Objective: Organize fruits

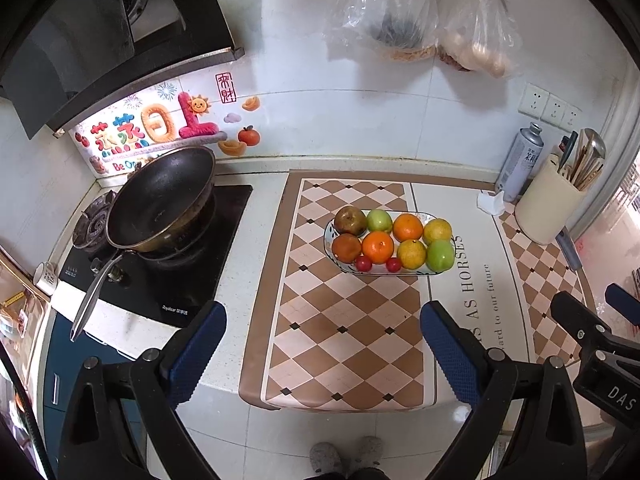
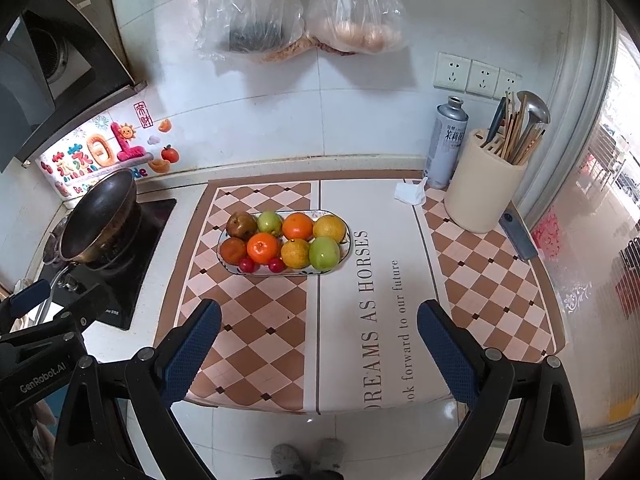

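An oval plate [image 1: 450,236] piled with fruit sits on the checkered mat [image 1: 344,320], toward the mat's far edge and well back from the counter's front edge. On the plate, the back row runs from a brownish-red apple [image 1: 350,220] through a green apple [image 1: 379,221] and an orange [image 1: 408,227] to a yellow citrus [image 1: 437,231]; the front row holds a dark orange fruit [image 1: 346,247], a bright orange [image 1: 377,246], another yellow citrus [image 1: 412,254] and a large green apple [image 1: 440,255], with two small red fruits [image 1: 363,263] tucked against the near rim. The left gripper [image 1: 322,312] hangs above the mat's near half with its blue-padded fingers wide apart and nothing between them; the right gripper [image 2: 319,312] hangs likewise, spread wide and empty, over the mat's printed lettering. Left of the mat a black wok [image 1: 160,200] rests on the gas stove [image 1: 168,280]. At the counter's far right corner stand a grey spray can [image 2: 447,144] and a cream utensil holder [image 2: 480,188]. Two clear plastic bags [image 2: 296,8] hang on the tiled wall.
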`<state>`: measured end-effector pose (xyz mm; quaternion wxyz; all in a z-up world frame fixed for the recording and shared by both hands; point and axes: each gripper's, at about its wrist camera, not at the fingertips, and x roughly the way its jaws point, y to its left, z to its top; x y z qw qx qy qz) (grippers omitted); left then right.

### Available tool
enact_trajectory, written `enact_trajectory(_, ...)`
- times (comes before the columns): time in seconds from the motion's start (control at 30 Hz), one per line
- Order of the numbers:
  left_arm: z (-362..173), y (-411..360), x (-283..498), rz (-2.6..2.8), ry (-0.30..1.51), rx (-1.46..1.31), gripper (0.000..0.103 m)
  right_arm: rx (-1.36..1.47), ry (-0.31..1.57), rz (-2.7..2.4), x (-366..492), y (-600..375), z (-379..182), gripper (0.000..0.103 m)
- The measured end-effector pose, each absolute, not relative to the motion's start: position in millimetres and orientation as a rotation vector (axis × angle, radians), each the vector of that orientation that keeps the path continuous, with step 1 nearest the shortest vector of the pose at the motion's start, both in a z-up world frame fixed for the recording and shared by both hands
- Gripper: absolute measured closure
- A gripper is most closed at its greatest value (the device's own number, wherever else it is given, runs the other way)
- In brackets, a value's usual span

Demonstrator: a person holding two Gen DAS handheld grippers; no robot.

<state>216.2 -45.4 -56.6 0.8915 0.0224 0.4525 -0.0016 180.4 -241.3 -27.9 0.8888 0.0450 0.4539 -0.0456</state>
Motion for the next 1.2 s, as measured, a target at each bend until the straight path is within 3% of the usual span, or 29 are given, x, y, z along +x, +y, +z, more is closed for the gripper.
enact_trajectory(1.2,-56.9,-47.2,220.2,-0.011,0.940,0.040,0.000,0.085,0.957,-0.093,182.1,-245.5,-33.5,0.002)
